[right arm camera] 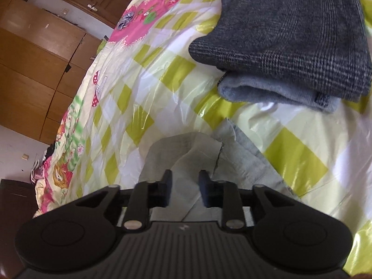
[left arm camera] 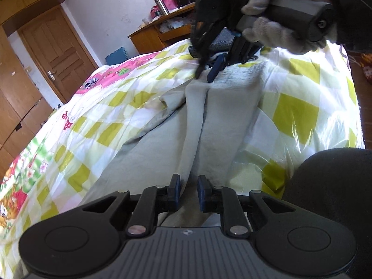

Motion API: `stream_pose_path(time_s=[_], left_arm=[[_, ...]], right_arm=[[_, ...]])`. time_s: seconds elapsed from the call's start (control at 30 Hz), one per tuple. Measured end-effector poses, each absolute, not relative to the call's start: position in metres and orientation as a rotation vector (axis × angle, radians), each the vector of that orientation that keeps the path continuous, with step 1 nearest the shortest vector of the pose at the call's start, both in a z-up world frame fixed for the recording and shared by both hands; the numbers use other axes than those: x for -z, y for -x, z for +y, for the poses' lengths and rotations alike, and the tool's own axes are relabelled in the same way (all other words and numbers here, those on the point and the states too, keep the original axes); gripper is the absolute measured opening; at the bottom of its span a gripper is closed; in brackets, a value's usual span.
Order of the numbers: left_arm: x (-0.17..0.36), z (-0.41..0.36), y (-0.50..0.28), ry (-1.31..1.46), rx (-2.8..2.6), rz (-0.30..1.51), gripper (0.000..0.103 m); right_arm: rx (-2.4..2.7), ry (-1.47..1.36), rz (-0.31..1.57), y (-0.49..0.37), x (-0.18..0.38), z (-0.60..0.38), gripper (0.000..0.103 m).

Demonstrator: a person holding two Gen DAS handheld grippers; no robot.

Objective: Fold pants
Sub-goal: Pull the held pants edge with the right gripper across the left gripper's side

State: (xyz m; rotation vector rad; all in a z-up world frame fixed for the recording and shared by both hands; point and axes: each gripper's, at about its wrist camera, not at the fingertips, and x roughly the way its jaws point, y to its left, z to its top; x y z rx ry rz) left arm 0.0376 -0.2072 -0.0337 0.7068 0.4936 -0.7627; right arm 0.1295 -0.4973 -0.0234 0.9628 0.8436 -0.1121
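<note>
Roughly, by field:
left jaws: parted a little, pads either side of a raised ridge of cloth, gap visible both sides, not pinching; left gripper hangs over the near end of the pants.
right jaws: parted too, grey cloth under and between the fingers, no clear squeeze; right gripper low over the far end, tips at the fabric, seen from the left wrist at.
right hand: light work glove round the handle, top of the left wrist view.
pants: pale grey-green pants, spread on the bed, long axis running straight away from the left jaws toward the right jaws; legs side by side with a seam-like crease between.
far end: loose turned-over flap just ahead of the right fingers.
nearer hand: each gripper sits at its own end; neither needs to reach far.
next move, judged: close on both ends, bring one end over the other along the long axis.
bed cover: glossy yellow-green checked sheet, cartoon print on the left.
other clothes: dark grey checked garment on a blue-grey fleecy one, apart from the pants, beyond the right jaws.
containers: none in view.
</note>
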Motion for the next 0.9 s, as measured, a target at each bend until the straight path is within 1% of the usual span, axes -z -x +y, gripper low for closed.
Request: stream_pose_path(time_s=[0.03, 0.17, 0.27, 0.37, 0.47, 0.6, 0.63, 0.67, 0.7, 0.77, 0.9], left_arm=[[0.034, -0.209, -0.038, -0.711, 0.759, 0.492, 0.033], [0.034, -0.210, -0.041, -0.724, 0.745, 0.485, 0.033], [0.030, -0.204, -0.045, -0.704, 0.731, 0.485, 0.033], [0.029, -0.204, -0.049, -0.684, 0.727, 0.490, 0.033], [0.029, -0.205, -0.051, -0.687, 0.725, 0.489, 0.033], [0.027, -0.206, -0.049, -0.688, 0.731, 0.482, 0.033], [0.027, -0.207, -0.049, -0.689, 0.730, 0.480, 0.033], [0.027, -0.208, -0.050, -0.689, 0.729, 0.480, 0.033], [0.027, -0.208, -0.050, -0.691, 0.728, 0.480, 0.033], [0.025, -0.206, -0.051, -0.694, 0.723, 0.474, 0.032], [0.012, -0.200, -0.052, -0.696, 0.696, 0.432, 0.032]], right_arm=[[0.106, -0.983, 0.833, -0.130, 0.027, -0.497, 0.043], [0.117, -1.028, 0.820, -0.124, 0.031, -0.503, 0.044], [0.138, -1.013, 0.811, -0.106, 0.026, -0.507, 0.047], [0.137, -1.009, 0.811, -0.100, 0.028, -0.507, 0.047], [0.128, -1.039, 0.793, -0.111, 0.034, -0.506, 0.047], [0.107, -1.007, 0.795, -0.134, 0.038, -0.499, 0.046], [0.123, -1.010, 0.799, -0.137, 0.041, -0.499, 0.036], [0.129, -1.016, 0.797, -0.138, 0.041, -0.499, 0.010], [0.114, -1.028, 0.787, -0.138, 0.039, -0.500, 0.004], [0.066, -1.063, 0.738, -0.133, 0.027, -0.502, 0.004], [-0.022, -1.064, 0.604, -0.113, -0.021, -0.508, 0.004]])
